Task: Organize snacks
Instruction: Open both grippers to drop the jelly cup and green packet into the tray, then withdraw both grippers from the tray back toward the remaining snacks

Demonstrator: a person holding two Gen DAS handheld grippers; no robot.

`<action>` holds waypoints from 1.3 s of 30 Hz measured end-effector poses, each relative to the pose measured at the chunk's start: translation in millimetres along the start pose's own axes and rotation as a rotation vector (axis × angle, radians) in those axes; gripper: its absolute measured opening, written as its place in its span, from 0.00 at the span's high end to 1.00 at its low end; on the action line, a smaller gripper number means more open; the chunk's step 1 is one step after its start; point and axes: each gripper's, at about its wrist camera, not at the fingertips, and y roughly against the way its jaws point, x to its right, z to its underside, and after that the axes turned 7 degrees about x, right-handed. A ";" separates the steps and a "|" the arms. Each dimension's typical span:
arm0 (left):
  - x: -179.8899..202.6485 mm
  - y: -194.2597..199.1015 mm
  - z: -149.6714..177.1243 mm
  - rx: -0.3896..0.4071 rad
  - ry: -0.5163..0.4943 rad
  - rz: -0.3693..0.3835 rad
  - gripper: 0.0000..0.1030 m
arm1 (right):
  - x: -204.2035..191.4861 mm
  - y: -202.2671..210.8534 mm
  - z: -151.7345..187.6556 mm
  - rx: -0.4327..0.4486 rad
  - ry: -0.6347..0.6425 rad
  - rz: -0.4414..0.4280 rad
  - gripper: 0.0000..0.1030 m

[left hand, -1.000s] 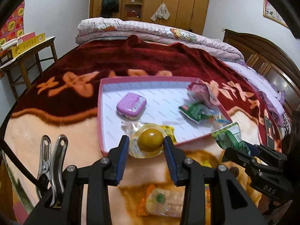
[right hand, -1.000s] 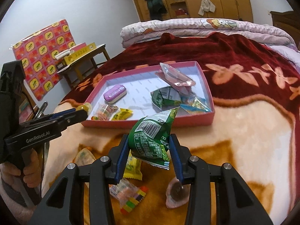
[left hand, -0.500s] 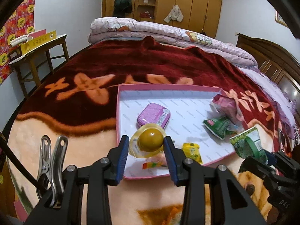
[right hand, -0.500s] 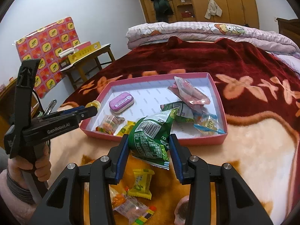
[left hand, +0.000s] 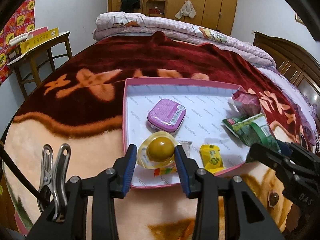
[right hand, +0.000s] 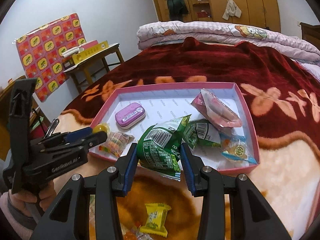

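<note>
My left gripper (left hand: 156, 156) is shut on a clear jelly cup with a yellow-brown ball (left hand: 158, 152), held over the near left corner of the pink tray (left hand: 128, 86). My right gripper (right hand: 159, 156) is shut on a green snack bag (right hand: 160, 148), held above the tray's near edge (right hand: 236, 170). In the tray lie a purple tin (left hand: 166, 115), a yellow candy (left hand: 212, 159), a second green bag (right hand: 202, 136), a pink bag (right hand: 216, 110) and a blue-edged clear packet (right hand: 237, 151). The left gripper also shows in the right wrist view (right hand: 96, 133).
The tray sits on a bed with a red and peach blanket (left hand: 80, 92). Loose candies lie on the blanket near me, one yellow (right hand: 156, 218). A wooden side table (left hand: 38, 46) stands left of the bed. A folded quilt (left hand: 180, 28) lies at the far end.
Both grippers have moved forward toward the tray with their snacks. The jelly cup now hangs over the tray's near left corner and the green bag over its near edge.
</note>
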 end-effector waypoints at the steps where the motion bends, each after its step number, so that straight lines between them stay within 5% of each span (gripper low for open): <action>1: 0.1 -0.5 0.5 -0.001 0.001 0.000 0.61 | 0.5 -2.1 0.2 -0.003 -0.001 0.002 0.58; 22: 2.6 -1.5 2.0 -0.004 -0.004 -0.013 0.58 | 7.2 -19.8 -0.6 -0.030 -0.020 0.023 0.58; 29: 2.2 -0.7 2.4 -0.013 0.005 -0.015 0.58 | 2.3 -8.1 -3.6 0.026 -0.006 0.012 0.40; 39: 5.4 15.0 -1.0 0.022 0.000 -0.014 0.58 | -2.2 7.1 0.1 0.044 -0.019 0.007 0.40</action>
